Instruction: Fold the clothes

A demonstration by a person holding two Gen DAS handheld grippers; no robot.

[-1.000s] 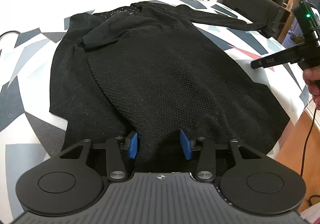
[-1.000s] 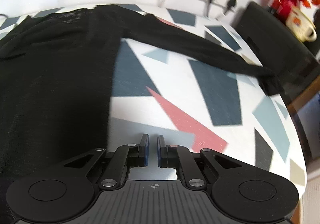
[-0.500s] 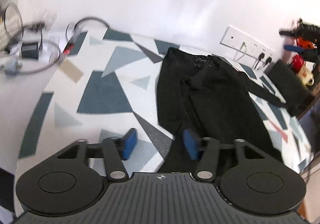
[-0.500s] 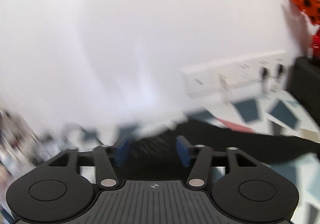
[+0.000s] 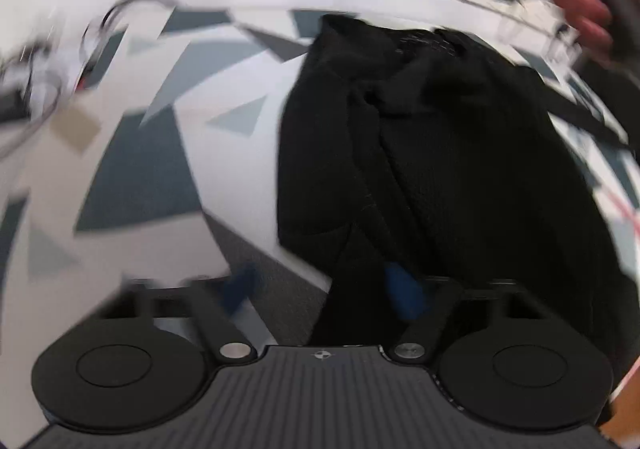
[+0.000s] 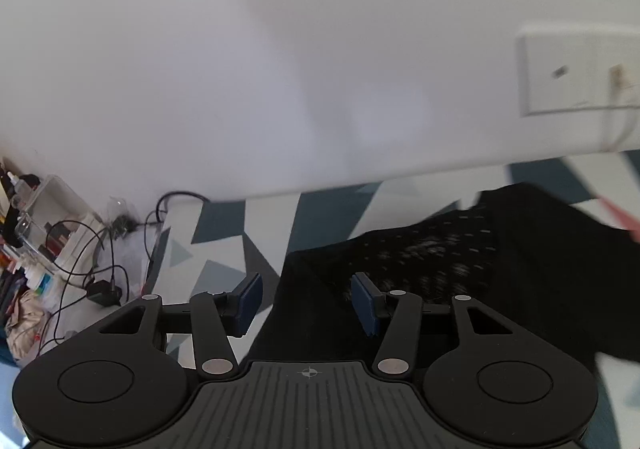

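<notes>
One black garment (image 5: 460,169) lay on one table (image 5: 224,153) with a geometric-patterned cover. Two hand-held grippers were in view: the left hand-held gripper (image 5: 324,289) and the right hand-held gripper (image 6: 307,303). One white socket panel (image 6: 576,69) sat on the wall.

A surface (image 6: 224,233) covered in white cloth printed with grey, blue and dark triangles fills the lower half of both views. A white wall (image 6: 280,49) rises behind it. At upper right a white socket plate (image 6: 576,69) holds a plugged cable. At lower left, tangled black cables (image 6: 100,265) lie beside a clear plastic box (image 6: 48,205) and blurred clutter.
</notes>
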